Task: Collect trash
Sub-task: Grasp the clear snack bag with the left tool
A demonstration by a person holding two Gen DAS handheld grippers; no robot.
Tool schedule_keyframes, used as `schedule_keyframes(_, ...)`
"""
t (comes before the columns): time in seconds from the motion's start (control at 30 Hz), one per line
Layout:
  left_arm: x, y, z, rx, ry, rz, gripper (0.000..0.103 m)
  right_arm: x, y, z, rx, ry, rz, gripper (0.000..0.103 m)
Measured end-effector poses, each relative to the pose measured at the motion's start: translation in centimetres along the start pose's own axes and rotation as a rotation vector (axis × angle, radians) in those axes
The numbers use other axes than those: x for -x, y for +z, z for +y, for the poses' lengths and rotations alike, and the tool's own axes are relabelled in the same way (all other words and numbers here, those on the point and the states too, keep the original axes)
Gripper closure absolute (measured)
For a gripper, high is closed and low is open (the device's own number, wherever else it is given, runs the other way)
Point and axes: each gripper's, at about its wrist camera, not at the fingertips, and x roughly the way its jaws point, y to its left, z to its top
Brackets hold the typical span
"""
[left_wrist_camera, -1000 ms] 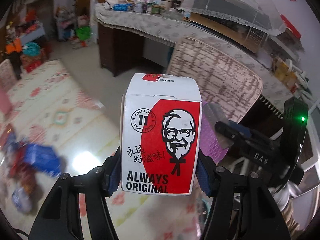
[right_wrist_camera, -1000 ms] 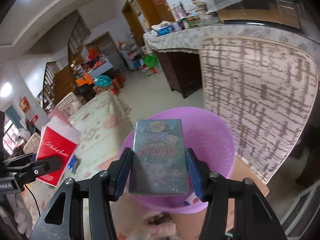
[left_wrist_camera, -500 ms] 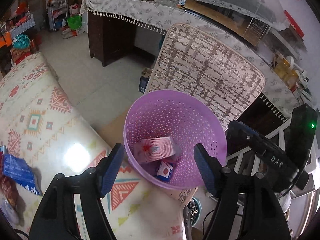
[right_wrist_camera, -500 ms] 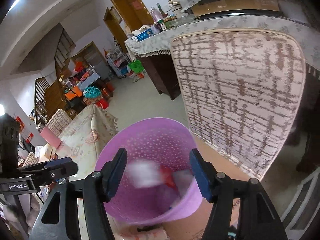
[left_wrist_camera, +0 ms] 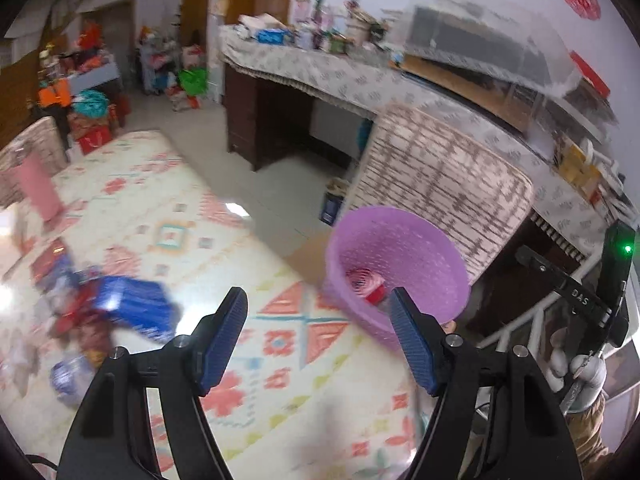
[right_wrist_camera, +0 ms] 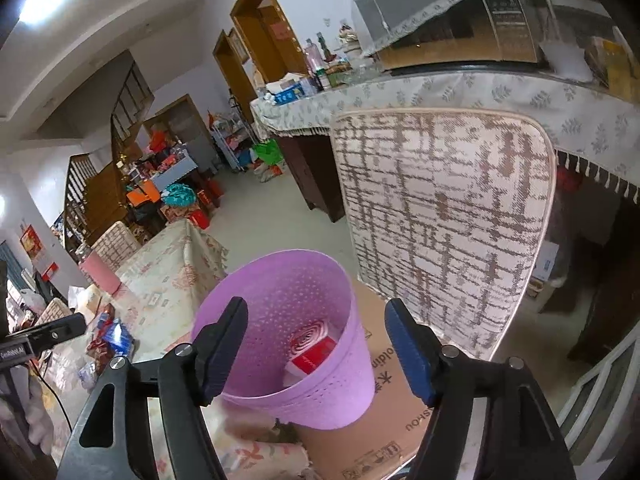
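Trash [left_wrist_camera: 132, 312], a loose heap of blue and red wrappers, lies on the counter to the lower left of the left claw [left_wrist_camera: 316, 340], whose blue-padded jaws are opening with nothing between them. That claw points down over the counter's patterned cloth [left_wrist_camera: 180, 236], and the heap sits nearer to it than to the other claw. Blur hides the pieces' shapes, so no long axis can be read; the largest blue packet seems to lie slantwise across the cloth.

Right of the left claw, the purple bin [left_wrist_camera: 396, 268] stands off the counter's near right corner, with a red-and-white box [left_wrist_camera: 366, 282] already in its bottom. The right claw [right_wrist_camera: 316, 344] hovers directly over the bin's mouth, its jaws likewise opening and empty. From the right wrist the heap shows only as small bright scraps at the far left, well apart from that claw.

Open cloth runs from the left claw to the heap, with nothing standing in the way, so a swing left and down looks unobstructed. A pink block [left_wrist_camera: 38, 188] stands toward the counter's far left edge, clear of that path. Behind the bin a patterned chair back [right_wrist_camera: 444, 216] rises close, limiting room on that side. Some pieces lie near the counter's left edge and might be nudged off.
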Motion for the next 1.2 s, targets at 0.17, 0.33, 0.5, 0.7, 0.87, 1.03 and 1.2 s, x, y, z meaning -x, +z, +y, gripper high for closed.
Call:
schedule_keyframes(0.17, 3.8, -1.9, 5.1, 0.051, 0.119, -0.053, 0.025, -0.1, -1.3, 2.7, 0.036, 0.041, 0.022, 0.024)
schedule_keyframes(0.33, 5.8, -4.4, 12.4, 0.144, 0.266, -0.044, 0.023, -1.0, -3.1, 5.4, 0.062, 0.087, 0.068, 0.024)
schedule_keyframes(0.5, 4.2, -6.6, 18.6, 0.219, 0.347, 0.043, 0.023, -2.2, -5.4, 9.3, 0.103, 0.144, 0.124, 0.024)
schedule_keyframes(0.7, 0.6, -7.9, 21.2, 0.173, 0.309, 0.106, 0.023, -2.8, -7.5, 12.6, 0.151, 0.178, 0.172, 0.024)
schedule_keyframes(0.87, -2.2, -7.3, 21.8, 0.099, 0.264, 0.171, 0.023, -3.2, -8.4, 13.6, 0.165, 0.176, 0.207, 0.024)
schedule_keyframes(1.03, -4.3, -8.3, 22.1, 0.080, 0.251, 0.226, 0.023, -3.3, -9.3, 14.1, 0.174, 0.179, 0.224, 0.024)
schedule_keyframes(1.2, -3.9, -9.8, 21.3, 0.071, 0.310, 0.227, 0.032, -3.5, -10.4, 14.7, 0.171, 0.201, 0.237, 0.024)
